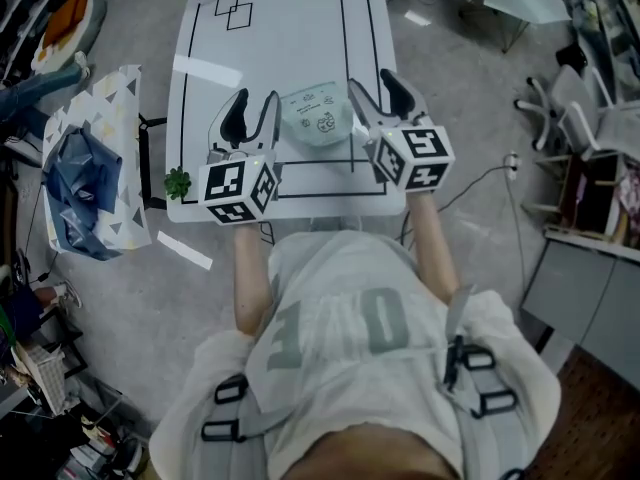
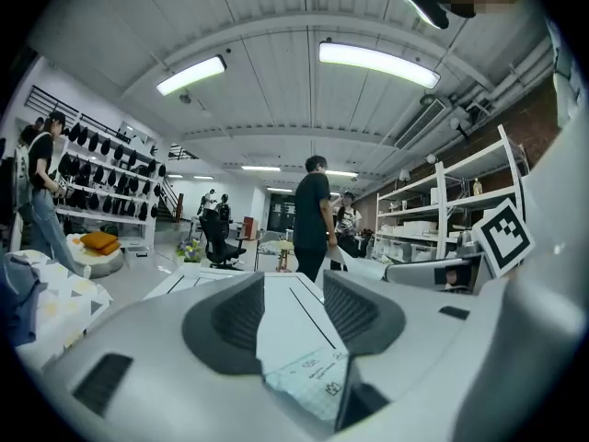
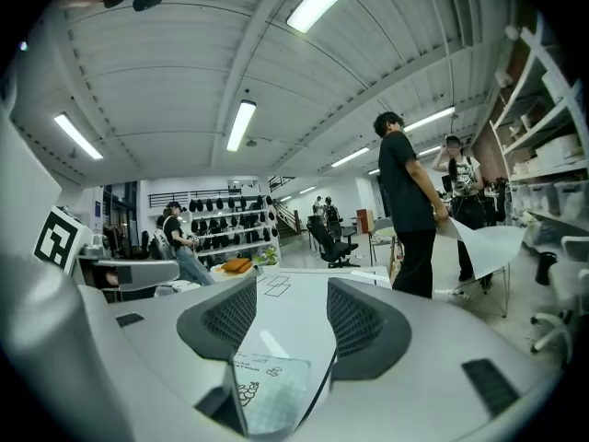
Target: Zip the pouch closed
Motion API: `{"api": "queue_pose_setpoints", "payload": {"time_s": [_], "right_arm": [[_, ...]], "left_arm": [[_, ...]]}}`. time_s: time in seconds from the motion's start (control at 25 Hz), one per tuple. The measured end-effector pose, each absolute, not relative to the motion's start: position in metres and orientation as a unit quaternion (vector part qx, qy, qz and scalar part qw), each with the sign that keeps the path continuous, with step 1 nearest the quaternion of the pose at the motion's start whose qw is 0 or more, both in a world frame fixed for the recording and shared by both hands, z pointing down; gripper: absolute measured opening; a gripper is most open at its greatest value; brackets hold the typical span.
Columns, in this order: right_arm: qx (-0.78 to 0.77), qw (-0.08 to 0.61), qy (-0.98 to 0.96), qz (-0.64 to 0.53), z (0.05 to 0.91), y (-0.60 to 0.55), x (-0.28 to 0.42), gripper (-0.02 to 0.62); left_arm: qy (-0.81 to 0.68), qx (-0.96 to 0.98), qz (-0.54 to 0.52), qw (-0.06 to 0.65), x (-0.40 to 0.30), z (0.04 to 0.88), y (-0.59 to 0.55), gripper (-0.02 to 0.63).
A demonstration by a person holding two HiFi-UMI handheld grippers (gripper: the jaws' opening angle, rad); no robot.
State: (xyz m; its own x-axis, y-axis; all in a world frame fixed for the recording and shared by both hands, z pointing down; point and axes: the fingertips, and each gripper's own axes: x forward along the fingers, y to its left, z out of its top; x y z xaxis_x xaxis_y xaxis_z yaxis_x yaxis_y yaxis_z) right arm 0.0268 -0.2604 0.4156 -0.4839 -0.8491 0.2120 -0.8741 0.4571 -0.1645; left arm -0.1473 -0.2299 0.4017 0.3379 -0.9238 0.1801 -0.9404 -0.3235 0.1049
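Note:
A pale green pouch [image 1: 317,116] with small print lies flat on the white table [image 1: 280,48], near its front edge. My left gripper [image 1: 250,108] hovers just left of it, jaws wide apart with nothing between them. My right gripper [image 1: 378,90] hovers just right of it, also open and holding nothing. In the left gripper view the pouch [image 2: 313,380] shows low between the fingers [image 2: 235,320], below them on the table. In the right gripper view the pouch [image 3: 267,389] lies low and left beneath the open fingers [image 3: 363,325].
Black lines and two small squares [image 1: 233,10] are marked on the table. A small green plant [image 1: 177,182] sits at its front left corner. A patterned stand with a blue bag [image 1: 85,178] is left of the table. People [image 2: 313,215] stand beyond the far end.

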Motion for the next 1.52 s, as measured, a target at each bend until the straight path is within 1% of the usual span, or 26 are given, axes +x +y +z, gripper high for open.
{"api": "queue_pose_setpoints", "payload": {"time_s": [0.2, 0.28, 0.32, 0.4, 0.48, 0.56, 0.84, 1.52], "right_arm": [[0.504, 0.030, -0.861, 0.058, 0.371, -0.254, 0.022, 0.216], [0.502, 0.020, -0.864, 0.036, 0.355, -0.248, 0.019, 0.202], [0.503, 0.014, -0.864, 0.027, 0.348, -0.245, 0.018, 0.172], [0.509, 0.000, -0.861, 0.012, 0.335, -0.239, 0.017, 0.090], [0.514, -0.013, -0.858, 0.006, 0.324, -0.233, 0.016, 0.038], [0.522, -0.019, -0.853, -0.002, 0.319, -0.227, 0.016, 0.012], [0.517, -0.006, -0.856, -0.027, 0.326, -0.214, 0.010, 0.008], [0.532, -0.013, -0.846, 0.017, 0.340, -0.217, 0.022, 0.008]], "left_arm": [[-0.601, 0.798, 0.010, 0.040, -0.152, 0.351, -0.225, 0.177], [-0.608, 0.793, -0.005, 0.014, -0.150, 0.332, -0.221, 0.132], [-0.612, 0.791, -0.013, 0.001, -0.150, 0.323, -0.218, 0.095], [-0.617, 0.786, -0.027, -0.020, -0.147, 0.309, -0.212, 0.024], [-0.619, 0.784, -0.036, -0.034, -0.142, 0.301, -0.207, 0.013], [-0.621, 0.781, -0.041, -0.042, -0.137, 0.298, -0.204, 0.008], [-0.611, 0.790, -0.030, -0.039, -0.125, 0.301, -0.203, 0.007], [-0.611, 0.792, -0.012, -0.012, -0.134, 0.318, -0.207, 0.006]]}}
